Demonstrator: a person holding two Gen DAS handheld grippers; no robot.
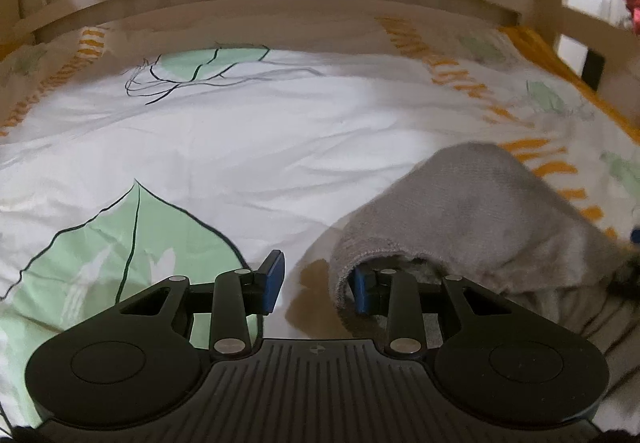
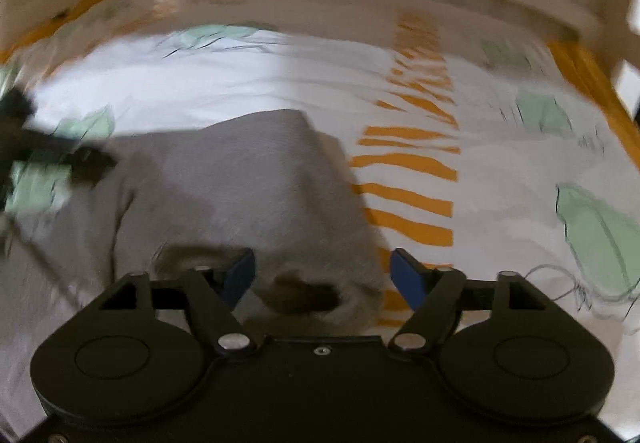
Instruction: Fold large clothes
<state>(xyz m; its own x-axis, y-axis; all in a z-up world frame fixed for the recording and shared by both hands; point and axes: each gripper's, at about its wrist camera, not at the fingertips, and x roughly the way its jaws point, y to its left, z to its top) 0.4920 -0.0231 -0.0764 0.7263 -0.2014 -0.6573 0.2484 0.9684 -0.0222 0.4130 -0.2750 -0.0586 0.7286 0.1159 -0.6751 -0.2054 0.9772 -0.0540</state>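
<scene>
Left gripper (image 1: 318,285): I see its jaws parted, right pad tucked under the grey garment's (image 1: 472,211) hem, nothing pinched. Right gripper (image 2: 322,277): jaws wide, folded edge lying loose between them. Garment rests on the leaf-print bedsheet (image 1: 240,147).

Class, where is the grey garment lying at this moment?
The grey garment lies on the leaf-print bedsheet, left of the orange stripes in the right wrist view, its near edge between the right hand-held gripper fingers.
</scene>
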